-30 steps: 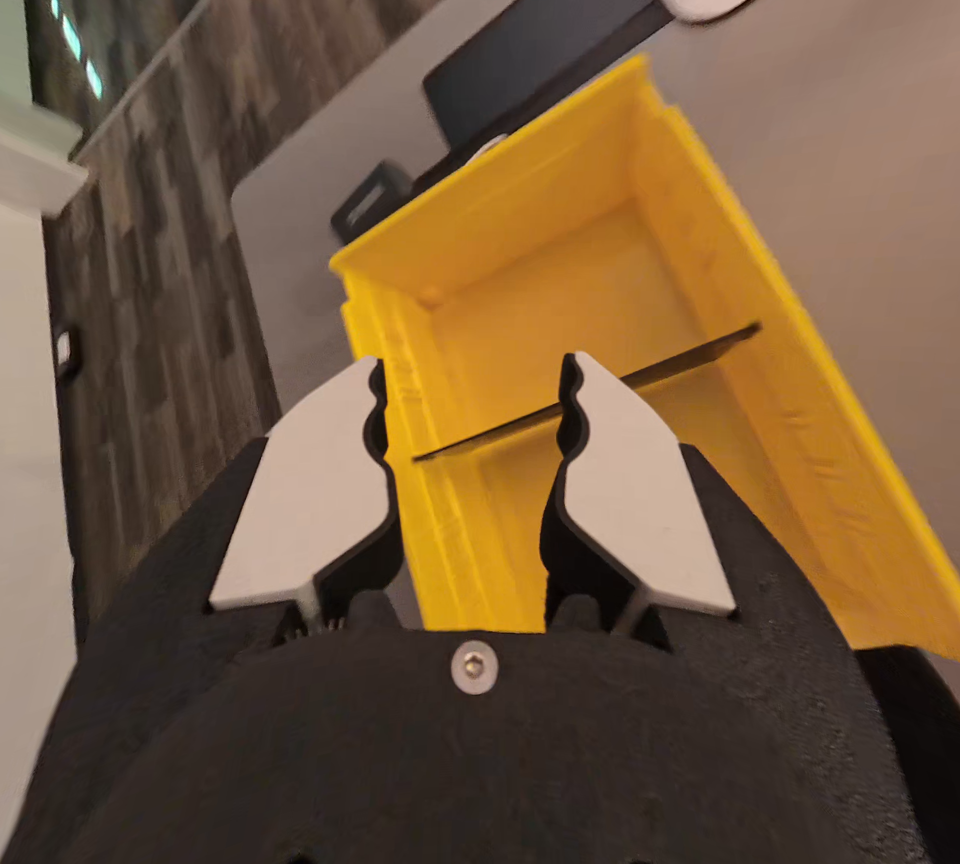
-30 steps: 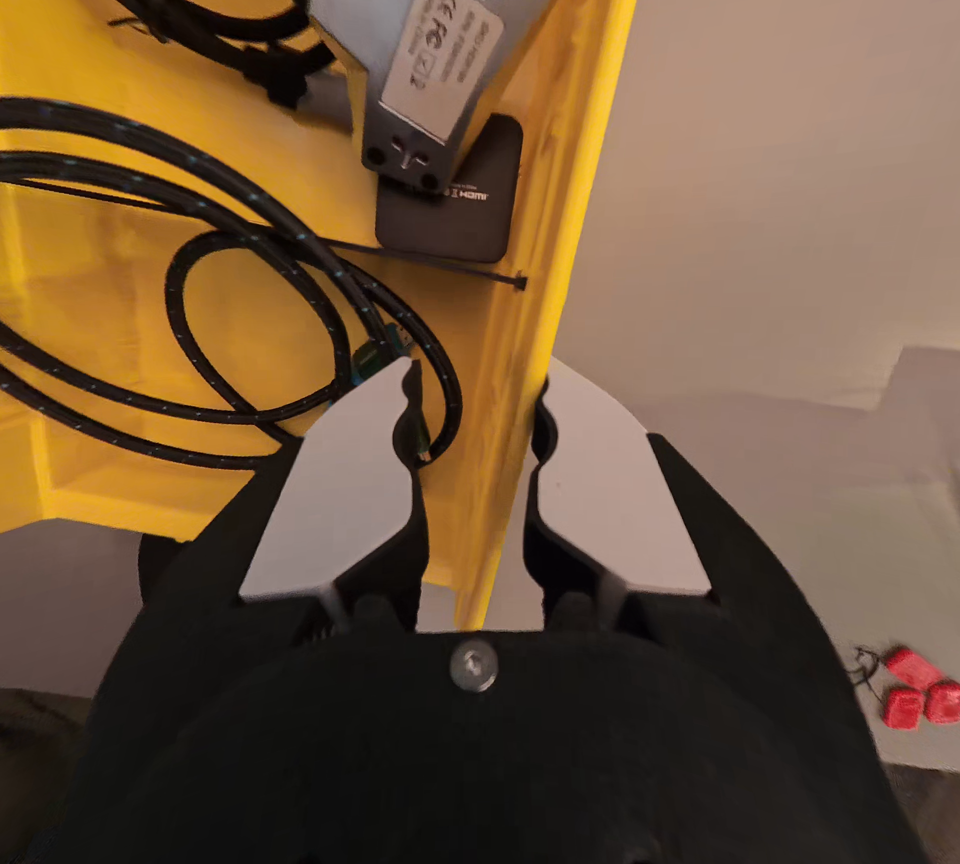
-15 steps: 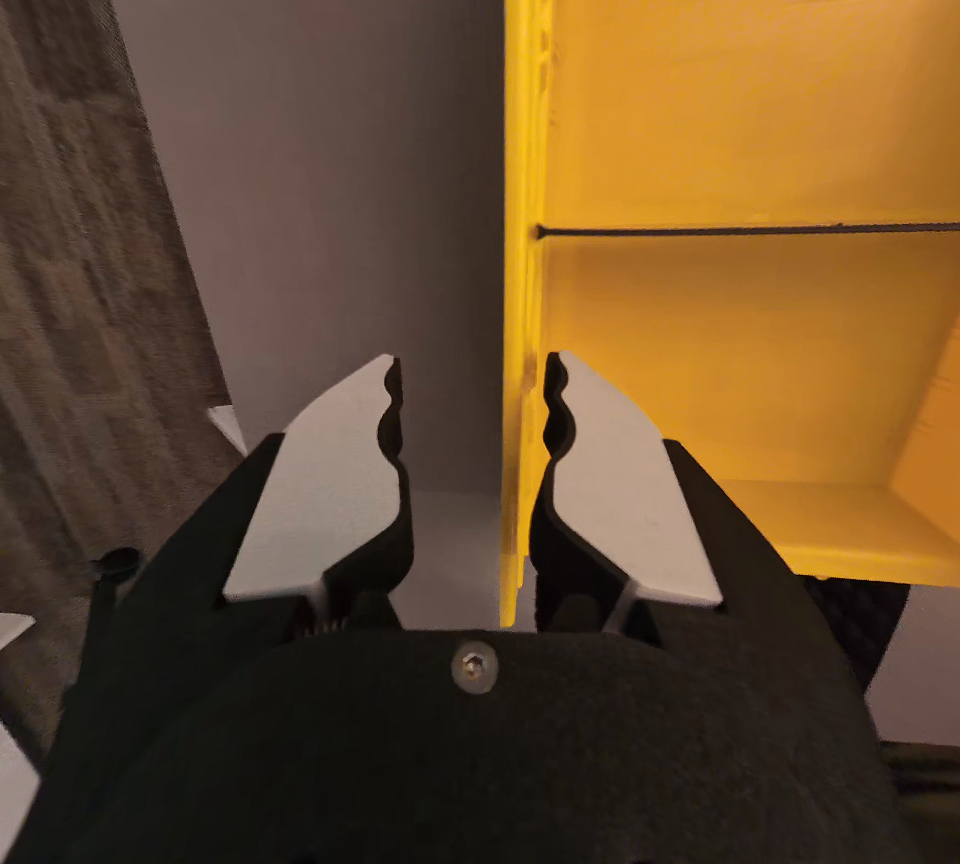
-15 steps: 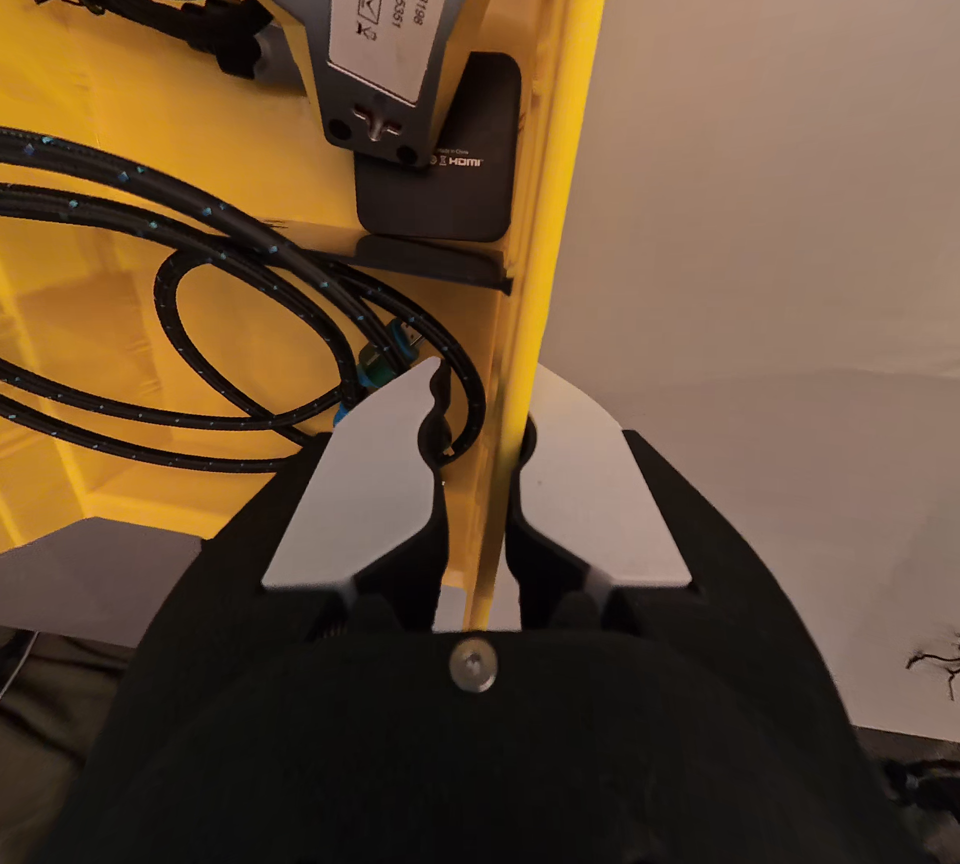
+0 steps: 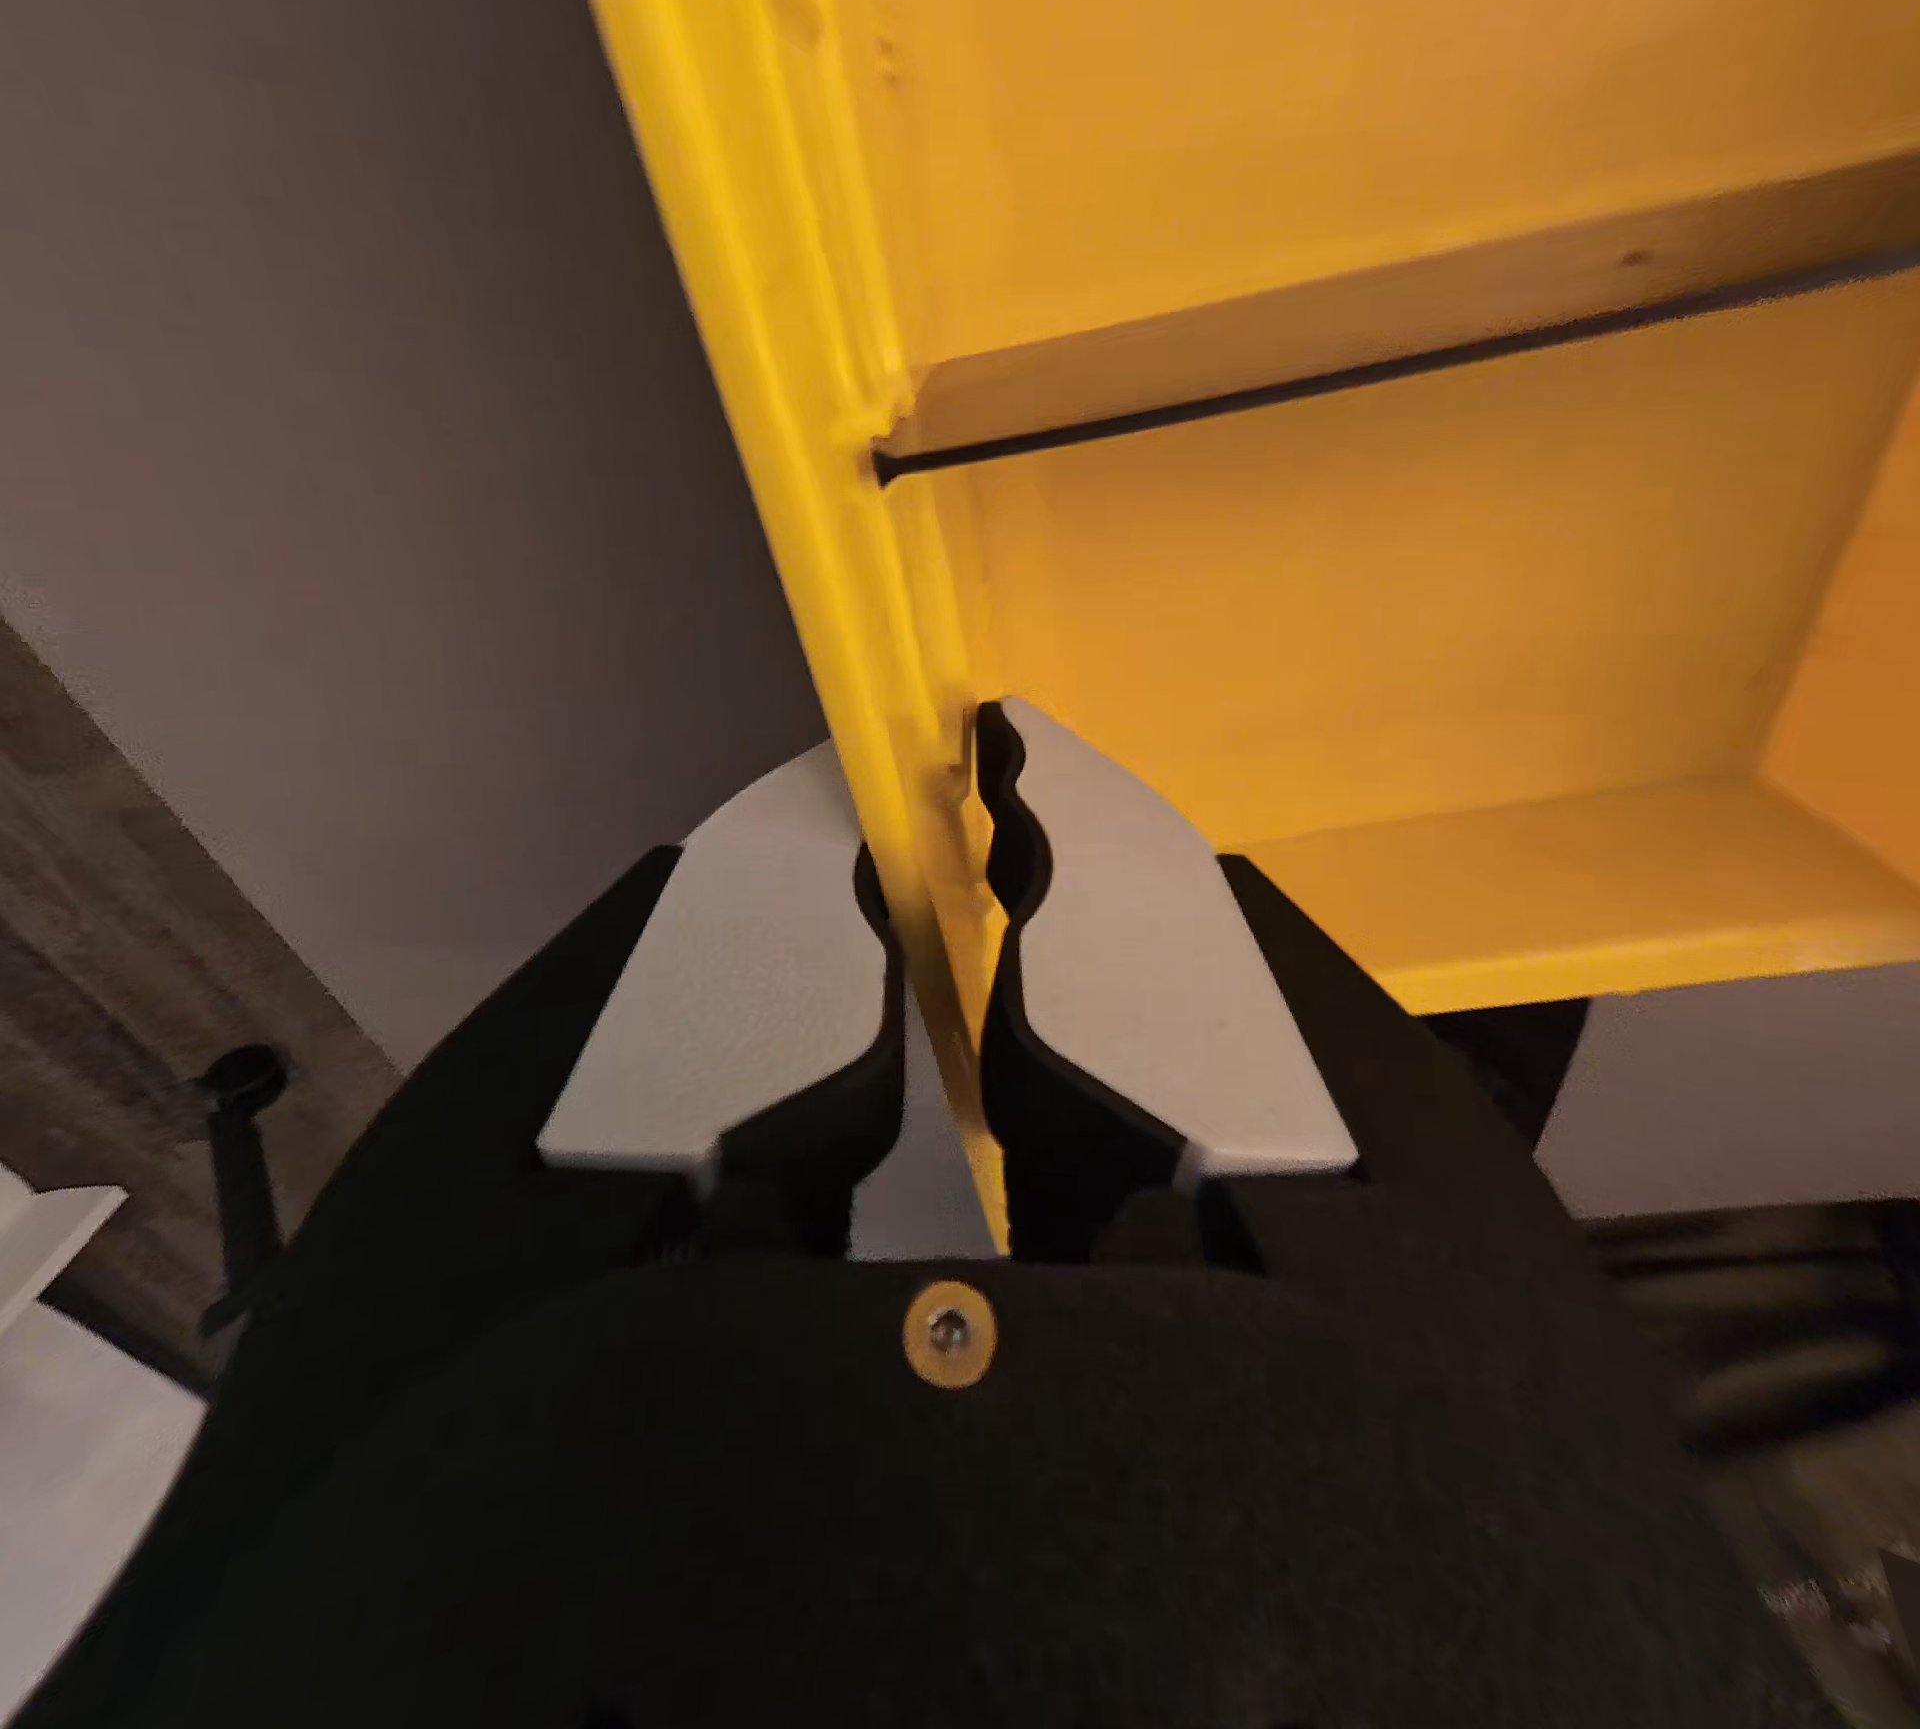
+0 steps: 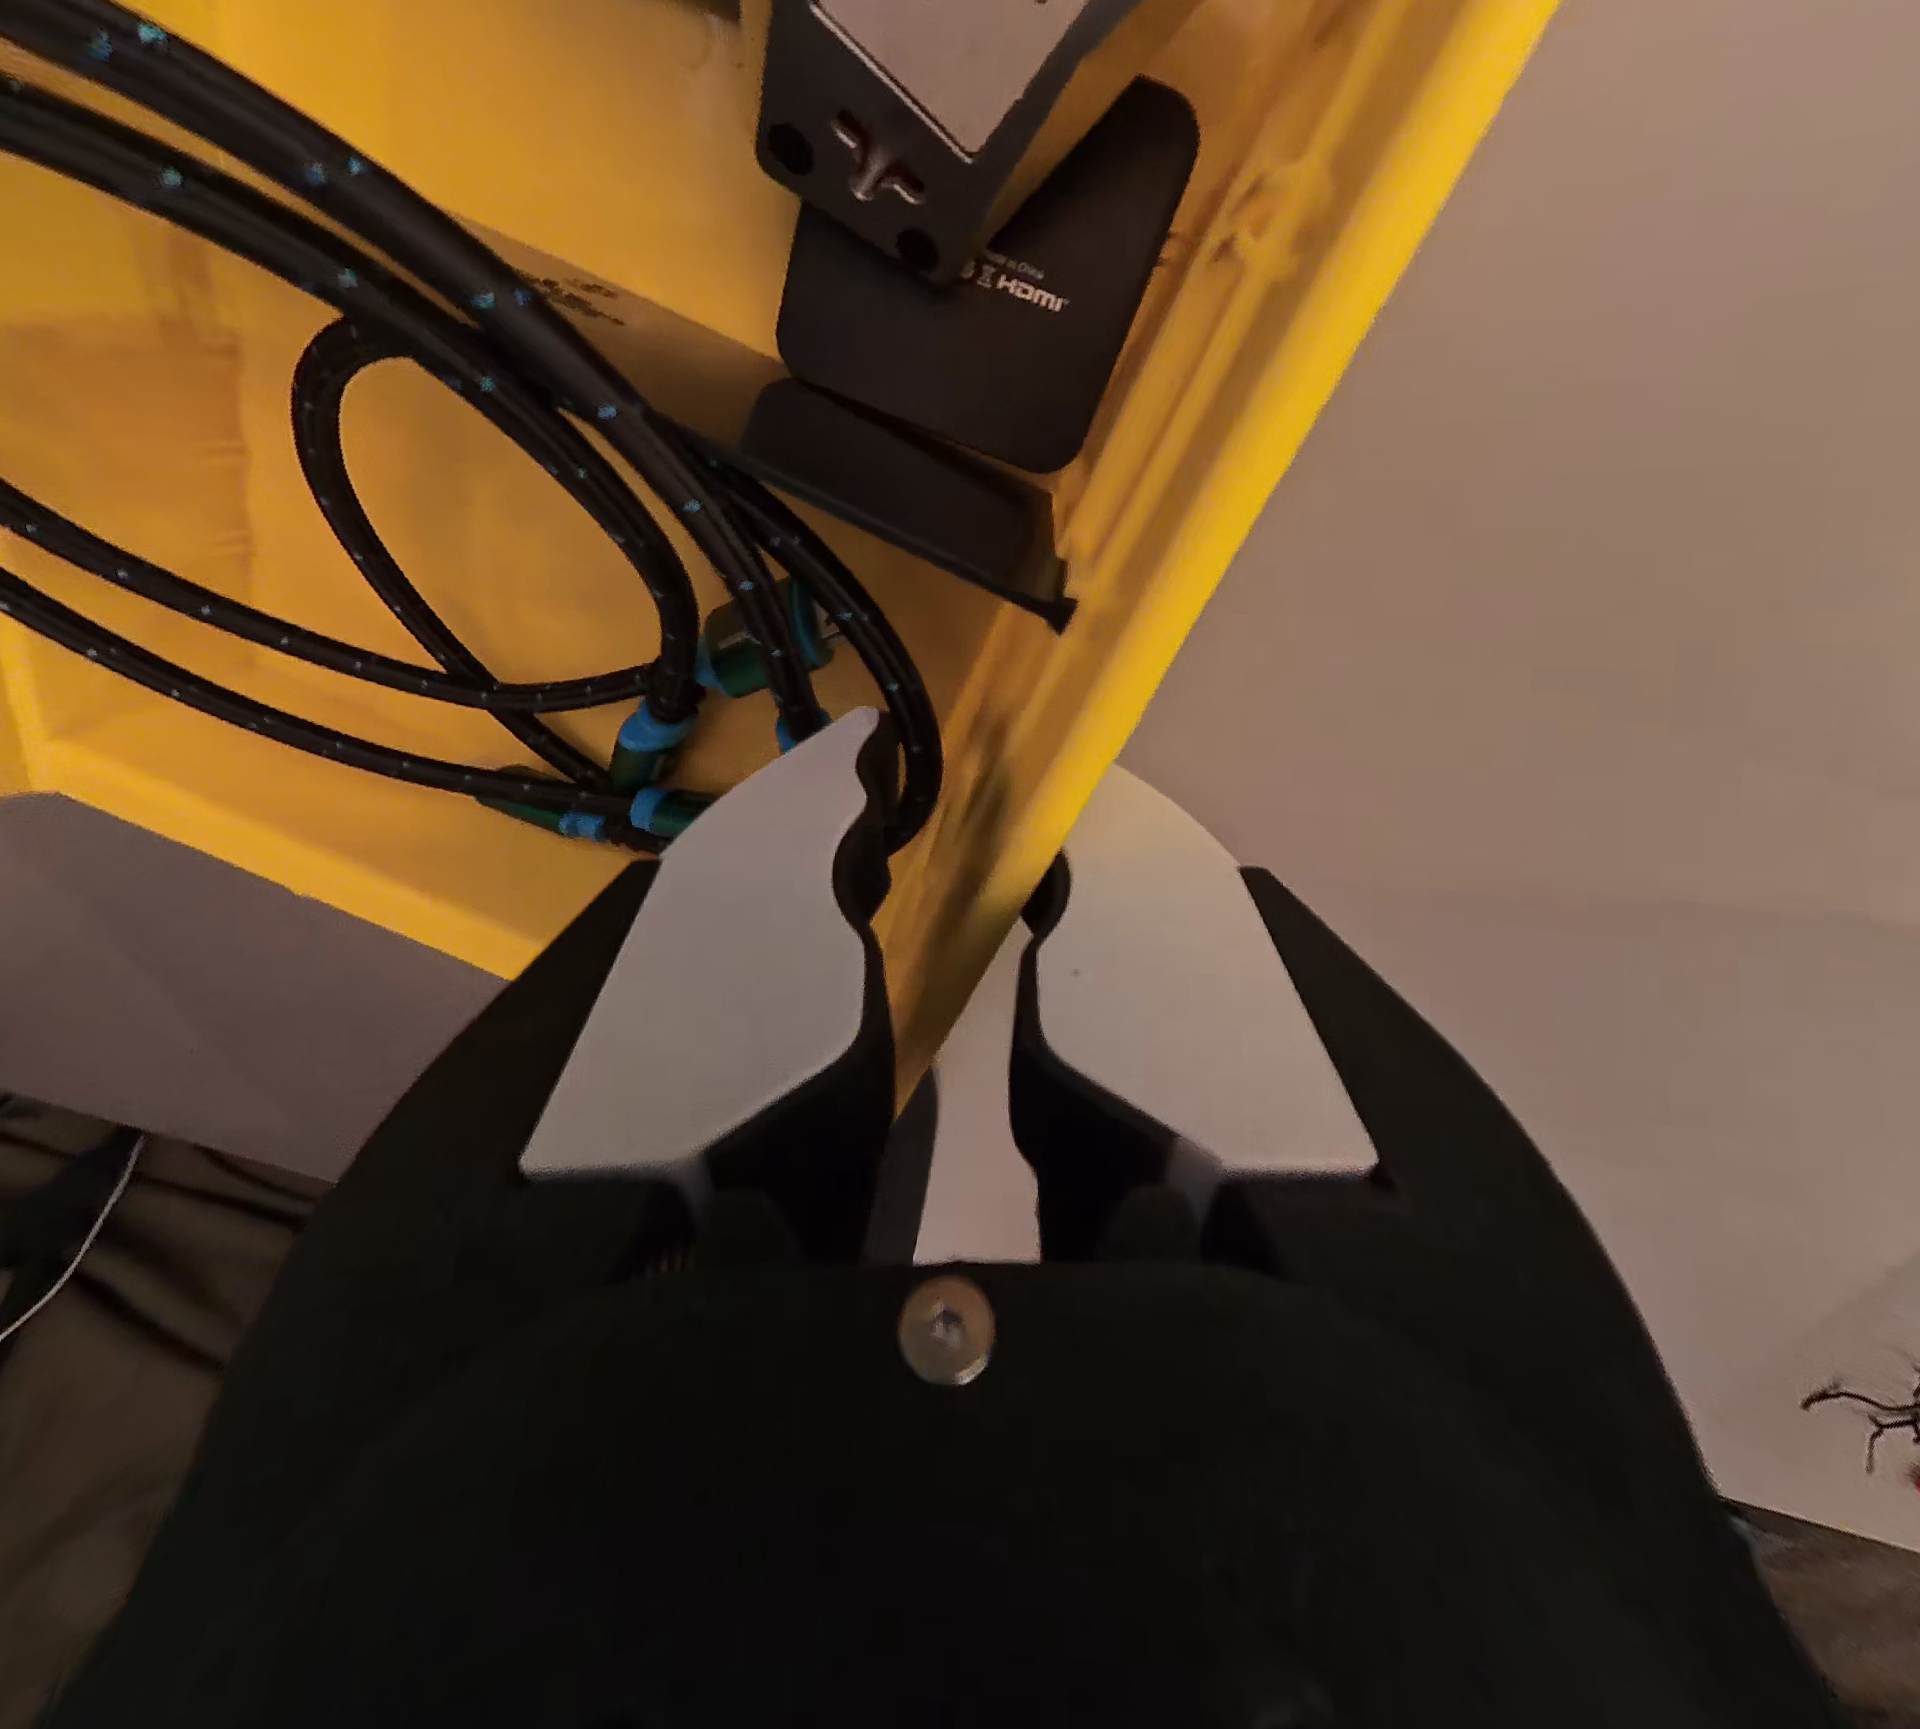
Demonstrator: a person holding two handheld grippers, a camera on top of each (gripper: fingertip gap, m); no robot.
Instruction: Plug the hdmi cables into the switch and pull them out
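Your left gripper [image 5: 940,858] and right gripper [image 6: 961,832] each clamp a bin [image 6: 1226,474] wall. The cables [image 6: 520,329] at 10 o'clock look limp, so grab their stiff plugs [image 6: 649,739].

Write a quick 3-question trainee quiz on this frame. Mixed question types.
1. True or false: the left tongs grip a cable.
2. What do both tongs pinch? A) the grey switch box B) the yellow bin's walls C) a plug
3. Fill in: the braided cables lie coiled ____ the bin.

Key:
1. False. They are shut on the yellow bin wall.
2. B. The right tongs clamp the opposite wall; the grey switch box lies untouched inside, on a black box.
3. inside.
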